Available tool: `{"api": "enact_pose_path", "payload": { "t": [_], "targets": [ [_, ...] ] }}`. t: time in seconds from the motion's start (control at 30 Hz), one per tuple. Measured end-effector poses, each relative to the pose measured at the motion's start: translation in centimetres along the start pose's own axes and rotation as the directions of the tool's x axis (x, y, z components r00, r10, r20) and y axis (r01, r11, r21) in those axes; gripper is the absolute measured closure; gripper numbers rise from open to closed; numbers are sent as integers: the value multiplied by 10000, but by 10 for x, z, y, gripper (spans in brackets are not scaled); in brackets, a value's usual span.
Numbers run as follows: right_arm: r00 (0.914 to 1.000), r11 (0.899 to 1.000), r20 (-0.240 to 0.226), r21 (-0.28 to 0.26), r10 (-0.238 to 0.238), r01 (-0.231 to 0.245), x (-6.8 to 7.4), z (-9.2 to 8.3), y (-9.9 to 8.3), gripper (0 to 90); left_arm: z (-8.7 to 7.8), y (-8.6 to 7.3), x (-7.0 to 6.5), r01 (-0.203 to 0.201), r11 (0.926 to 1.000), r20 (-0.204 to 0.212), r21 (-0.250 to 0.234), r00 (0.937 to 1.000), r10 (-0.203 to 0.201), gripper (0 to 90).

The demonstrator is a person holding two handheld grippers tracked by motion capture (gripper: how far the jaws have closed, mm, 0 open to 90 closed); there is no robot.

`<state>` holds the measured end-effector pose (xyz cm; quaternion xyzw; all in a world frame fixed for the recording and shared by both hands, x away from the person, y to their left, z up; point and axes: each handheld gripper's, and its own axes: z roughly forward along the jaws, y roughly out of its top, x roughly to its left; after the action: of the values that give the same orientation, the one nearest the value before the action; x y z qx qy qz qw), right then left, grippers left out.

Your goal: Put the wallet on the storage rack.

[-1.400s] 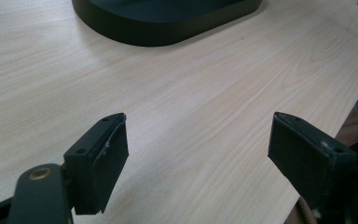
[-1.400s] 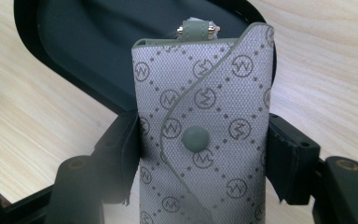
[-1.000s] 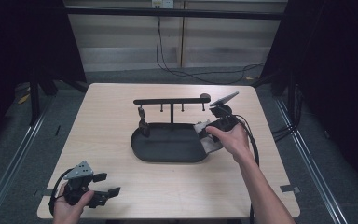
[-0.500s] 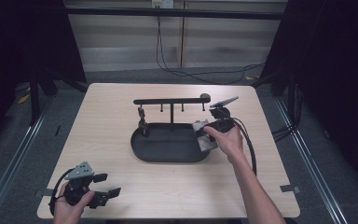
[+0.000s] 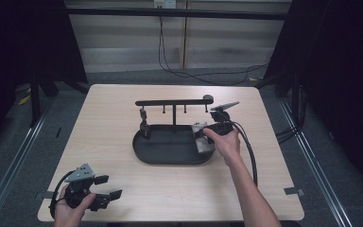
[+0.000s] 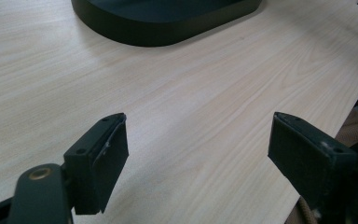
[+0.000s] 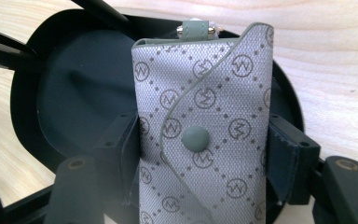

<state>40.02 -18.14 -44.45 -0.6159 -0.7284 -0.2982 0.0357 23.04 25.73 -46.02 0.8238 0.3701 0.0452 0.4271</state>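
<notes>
A grey patterned pouch [image 7: 205, 107] with a snap button and a metal clasp at its top is clamped between the jaws of my right gripper [image 7: 203, 128]. In the high view the pouch [image 5: 204, 144] and right gripper [image 5: 201, 135] sit over the right end of a black oval tray [image 5: 170, 161]. Behind the tray rises a black stand with a hooked crossbar [image 5: 175, 101]. My left gripper [image 5: 109, 187] rests at the table's near left corner. Its jaws stand wide apart over bare wood, and the left gripper [image 6: 198, 154] holds nothing.
A small dark piece [image 5: 144, 126] hangs from the crossbar's left hook into the tray. The light wooden table [image 5: 264, 118] has bare room left and right of the tray. Cables run across the floor behind, and dark curtains flank the table.
The right hand with the pouch has shifted only slightly over the tray's right end. The left gripper has stayed put.
</notes>
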Motion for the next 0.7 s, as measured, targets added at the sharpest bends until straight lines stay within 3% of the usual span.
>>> {"api": "enact_pose_path", "payload": {
  "t": [0.5, 0.7],
  "targets": [
    [9999, 9997, 16, 191, 126, -126, 3, 18, -2, 335, -3, 0, -1, -15, 9997, -90, -244, 10000, 13, 199],
    [9999, 9998, 81, 174, 94, -96, 3, 16, -1, 352, -6, 0, 2, 268, 9982, -216, -531, 9994, -280, 199]
  ]
}}
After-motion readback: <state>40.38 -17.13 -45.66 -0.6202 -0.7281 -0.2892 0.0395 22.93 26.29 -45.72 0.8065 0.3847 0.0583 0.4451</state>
